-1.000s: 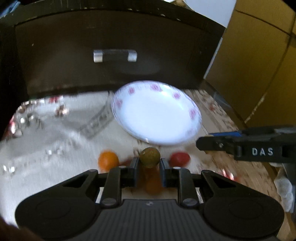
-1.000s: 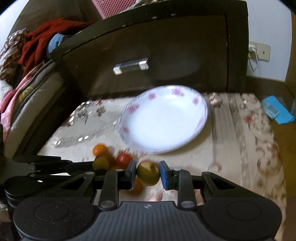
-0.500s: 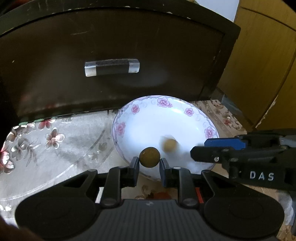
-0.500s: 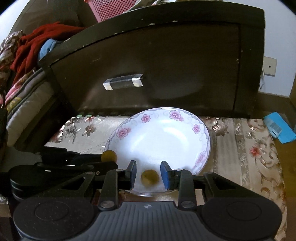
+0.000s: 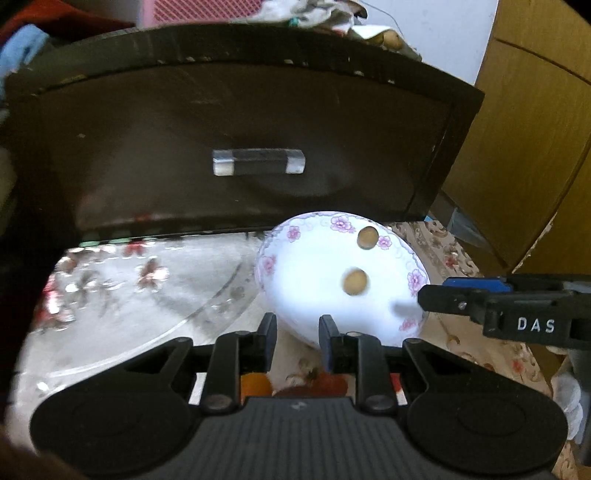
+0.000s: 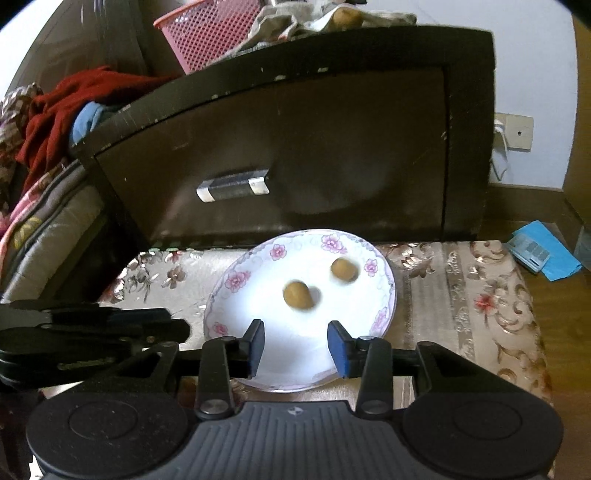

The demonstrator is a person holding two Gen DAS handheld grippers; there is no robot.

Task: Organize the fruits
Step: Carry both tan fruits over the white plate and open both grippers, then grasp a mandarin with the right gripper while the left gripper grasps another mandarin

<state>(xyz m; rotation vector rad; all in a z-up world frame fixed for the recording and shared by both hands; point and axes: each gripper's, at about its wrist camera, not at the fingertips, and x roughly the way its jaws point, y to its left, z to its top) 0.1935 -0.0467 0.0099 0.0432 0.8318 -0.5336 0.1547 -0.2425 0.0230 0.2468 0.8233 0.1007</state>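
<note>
A white plate with pink flowers (image 6: 236,280) (image 5: 269,266) sits on the patterned tabletop. Two small olive-brown fruits lie in it: one near the middle (image 6: 296,293) (image 5: 354,281), one toward the far rim (image 6: 343,268) (image 5: 367,237). My right gripper (image 6: 296,347) is open and empty above the plate's near edge. My left gripper (image 5: 297,341) is open and empty just left of the plate's near rim. An orange fruit (image 5: 253,384) and a red fruit (image 5: 332,384) show on the table under the left gripper. Each gripper's arm shows in the other's view.
A dark cabinet with a silver drawer handle (image 6: 232,186) (image 5: 258,166) stands right behind the plate. A clear glass tray (image 5: 129,306) lies left of the plate. A blue packet (image 6: 543,254) lies on the floor at the right. Clothes and a pink basket (image 6: 207,33) sit above.
Both grippers have opened and let their brown fruits go into the plate. Both grippers have pulled back and up from the plate; the fruits look blurred, still rolling.
</note>
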